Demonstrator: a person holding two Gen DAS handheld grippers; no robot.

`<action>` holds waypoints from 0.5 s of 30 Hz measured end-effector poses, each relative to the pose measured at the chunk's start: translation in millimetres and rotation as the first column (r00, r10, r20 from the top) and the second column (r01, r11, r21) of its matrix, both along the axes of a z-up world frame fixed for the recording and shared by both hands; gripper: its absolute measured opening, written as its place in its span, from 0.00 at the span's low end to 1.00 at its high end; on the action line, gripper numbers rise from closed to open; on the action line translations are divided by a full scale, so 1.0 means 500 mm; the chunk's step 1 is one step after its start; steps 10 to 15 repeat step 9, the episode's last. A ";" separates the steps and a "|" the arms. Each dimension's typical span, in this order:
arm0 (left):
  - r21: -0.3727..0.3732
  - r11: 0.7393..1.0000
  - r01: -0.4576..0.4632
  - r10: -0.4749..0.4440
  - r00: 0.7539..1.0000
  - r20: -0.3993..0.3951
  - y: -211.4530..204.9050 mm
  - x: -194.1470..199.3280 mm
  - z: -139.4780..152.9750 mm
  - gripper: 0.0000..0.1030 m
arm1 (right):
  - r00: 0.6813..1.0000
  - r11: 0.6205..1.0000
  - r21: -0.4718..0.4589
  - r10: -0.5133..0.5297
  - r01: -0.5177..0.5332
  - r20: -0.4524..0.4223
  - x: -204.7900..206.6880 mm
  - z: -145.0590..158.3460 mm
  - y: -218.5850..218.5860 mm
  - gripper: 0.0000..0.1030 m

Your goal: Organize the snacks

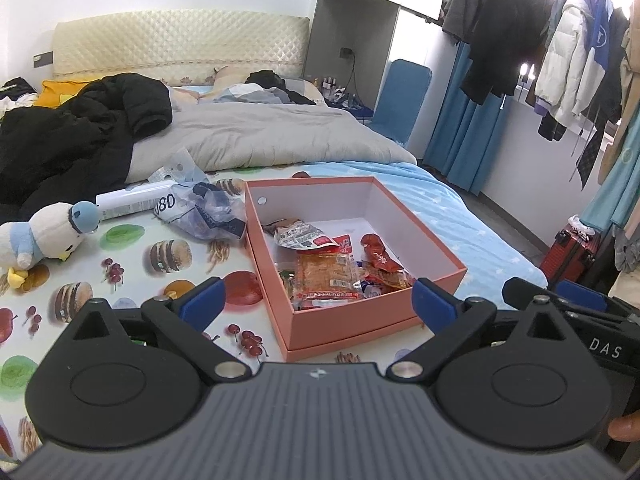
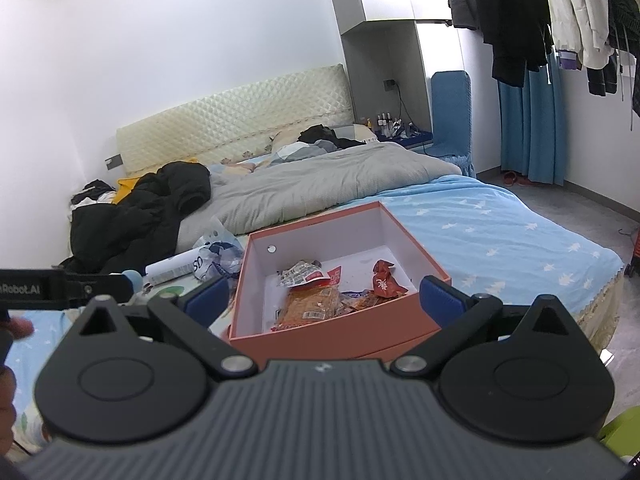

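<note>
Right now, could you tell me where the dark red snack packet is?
The dark red snack packet lies inside the open pink box on the bed, toward its right wall, just right of the orange snack packet.

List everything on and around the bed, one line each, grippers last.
box: one, salmon pink, open, on the bed's near end
snack packets: several, mostly red and orange, inside the box
plastic bag: one, clear with blue print, left of the box
white tube: one, lying beside the bag
plush toy: one, white and blue, far left
black jacket: one, on the grey quilt
chair: one, blue, beside the bed
hanging clothes: many, right
left gripper: open, empty
right gripper: open, empty
</note>
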State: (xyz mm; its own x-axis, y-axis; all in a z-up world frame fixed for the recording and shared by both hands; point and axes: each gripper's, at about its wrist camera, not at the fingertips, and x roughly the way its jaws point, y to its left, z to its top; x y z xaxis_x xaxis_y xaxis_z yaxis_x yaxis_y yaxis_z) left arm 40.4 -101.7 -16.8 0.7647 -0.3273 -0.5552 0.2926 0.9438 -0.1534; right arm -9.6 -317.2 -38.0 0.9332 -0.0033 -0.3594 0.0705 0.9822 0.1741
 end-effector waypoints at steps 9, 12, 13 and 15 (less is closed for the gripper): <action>0.000 1.000 -0.002 0.002 1.000 -0.004 0.003 -0.002 0.000 0.98 | 1.000 1.000 -0.001 0.000 0.000 0.002 0.000 0.001 0.000 1.00; 0.000 1.000 -0.002 0.002 1.000 -0.004 0.003 -0.002 0.000 0.98 | 1.000 1.000 -0.001 0.000 0.000 0.002 0.000 0.001 0.000 1.00; 0.000 1.000 -0.002 0.002 1.000 -0.004 0.003 -0.002 0.000 0.98 | 1.000 1.000 -0.001 0.000 0.000 0.002 0.000 0.001 0.000 1.00; 0.000 1.000 -0.002 0.002 1.000 -0.004 0.003 -0.002 0.000 0.98 | 1.000 1.000 -0.001 0.000 0.000 0.002 0.000 0.001 0.000 1.00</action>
